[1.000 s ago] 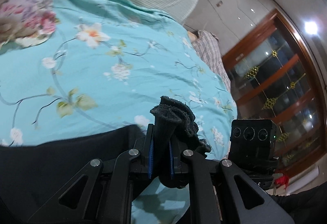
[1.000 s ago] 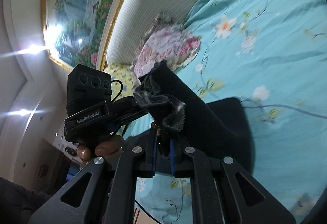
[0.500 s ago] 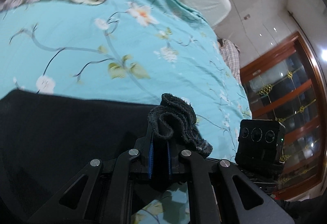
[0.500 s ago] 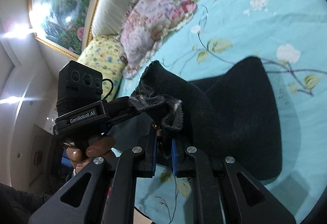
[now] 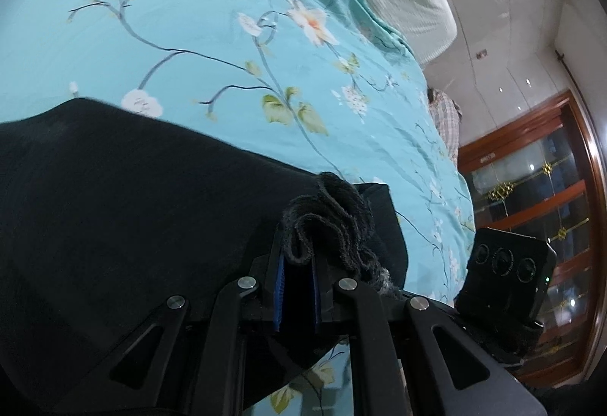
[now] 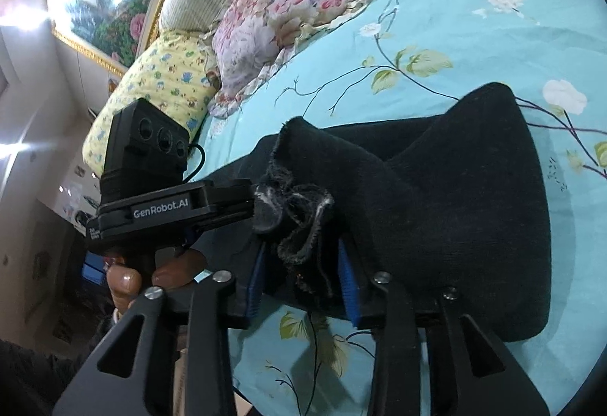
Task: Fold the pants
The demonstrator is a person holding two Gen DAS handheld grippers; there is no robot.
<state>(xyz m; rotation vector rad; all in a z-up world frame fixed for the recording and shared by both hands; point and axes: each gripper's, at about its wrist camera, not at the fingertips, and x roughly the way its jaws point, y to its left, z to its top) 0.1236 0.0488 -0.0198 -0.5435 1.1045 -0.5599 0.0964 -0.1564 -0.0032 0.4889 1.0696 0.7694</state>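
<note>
While the black pants (image 5: 125, 211) lie spread on the bed (image 5: 212, 36), over its turquoise flowered cover, a bunched frayed edge of the cloth is gripped in the left tongs (image 5: 297, 283), whose blue pads are closed tight on it. In the right wrist view the right tongs (image 6: 301, 275) are seen with their blue pads standing apart on either side of a second bunch of frayed edge (image 6: 292, 211); the cloth sits between the pads, yet no firm clamping can be made out, so this grip is judged to be loosened or released. The two tongs are placed close side by side at the same near end of the garment.

The relation that matters is this: the body of the pants runs away from both tongs, forward across the bed toward the floral pillow (image 6: 280, 13), and its long axis appears to lie roughly along the pointing direction of the tongs. Neither hand is clearly nearer to the far end. From the doubled layer seen in the right view, one fold is judged to be laid down already.
</note>
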